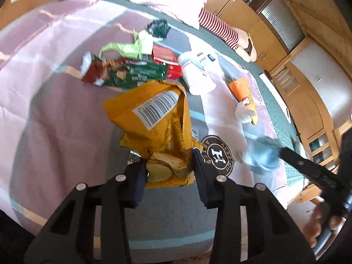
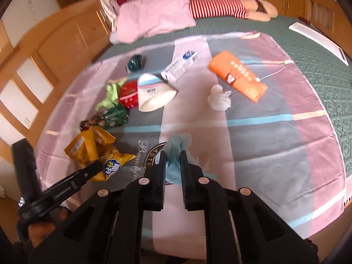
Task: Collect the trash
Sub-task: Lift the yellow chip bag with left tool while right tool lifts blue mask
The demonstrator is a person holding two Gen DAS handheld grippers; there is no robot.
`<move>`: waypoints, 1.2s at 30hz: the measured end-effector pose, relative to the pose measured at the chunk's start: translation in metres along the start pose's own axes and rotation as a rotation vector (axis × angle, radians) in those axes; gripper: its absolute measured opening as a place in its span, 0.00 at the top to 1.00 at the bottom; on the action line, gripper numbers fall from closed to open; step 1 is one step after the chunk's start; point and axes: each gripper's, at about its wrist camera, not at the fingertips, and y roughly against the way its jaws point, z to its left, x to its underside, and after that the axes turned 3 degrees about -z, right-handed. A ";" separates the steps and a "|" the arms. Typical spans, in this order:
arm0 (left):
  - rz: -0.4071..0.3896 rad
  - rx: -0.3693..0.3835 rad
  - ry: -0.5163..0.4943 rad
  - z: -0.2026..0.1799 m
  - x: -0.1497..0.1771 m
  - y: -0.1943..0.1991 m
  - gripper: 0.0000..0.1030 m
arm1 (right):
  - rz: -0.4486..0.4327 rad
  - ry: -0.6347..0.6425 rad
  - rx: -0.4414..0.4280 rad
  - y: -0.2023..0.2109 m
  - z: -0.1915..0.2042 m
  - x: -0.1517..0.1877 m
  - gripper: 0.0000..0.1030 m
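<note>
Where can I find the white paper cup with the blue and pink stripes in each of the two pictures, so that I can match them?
Left wrist view: the paper cup lies on its side in the upper middle, right of the red box.
Right wrist view: the paper cup lies upper left of centre, mouth toward the camera, again beside the red box.
Shared landmark: the orange packet, to the right of the cup in both.
</note>
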 end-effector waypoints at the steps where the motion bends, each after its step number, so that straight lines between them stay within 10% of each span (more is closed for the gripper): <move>1: -0.010 -0.006 -0.004 0.001 0.000 0.004 0.62 | -0.014 -0.004 -0.009 0.010 -0.001 0.002 0.87; 14: -0.089 -0.062 -0.109 0.001 0.016 0.046 0.63 | -0.159 0.030 -0.082 0.108 0.002 0.034 0.87; 23: -0.067 -0.067 -0.072 0.008 0.022 0.048 0.63 | 0.069 -0.053 -0.009 0.026 -0.001 0.030 0.84; 26: -0.066 -0.066 -0.081 0.005 0.022 0.047 0.63 | 0.143 0.015 0.048 -0.007 0.015 0.022 0.56; 27: -0.065 -0.066 -0.082 0.005 0.023 0.047 0.63 | 0.162 0.048 0.059 -0.017 0.022 0.021 0.31; 30: -0.060 -0.064 -0.075 0.005 0.023 0.045 0.63 | 0.211 0.178 0.130 -0.042 0.041 0.023 0.24; 32: -0.062 -0.060 -0.075 0.004 0.023 0.046 0.63 | 0.240 0.265 0.201 -0.058 0.048 0.029 0.28; 34: -0.081 -0.054 -0.082 0.002 0.023 0.050 0.63 | 0.278 0.325 0.297 -0.076 0.046 0.038 0.79; 36: -0.115 -0.024 -0.093 -0.001 0.025 0.059 0.63 | 0.295 0.283 0.267 -0.079 0.035 0.040 0.90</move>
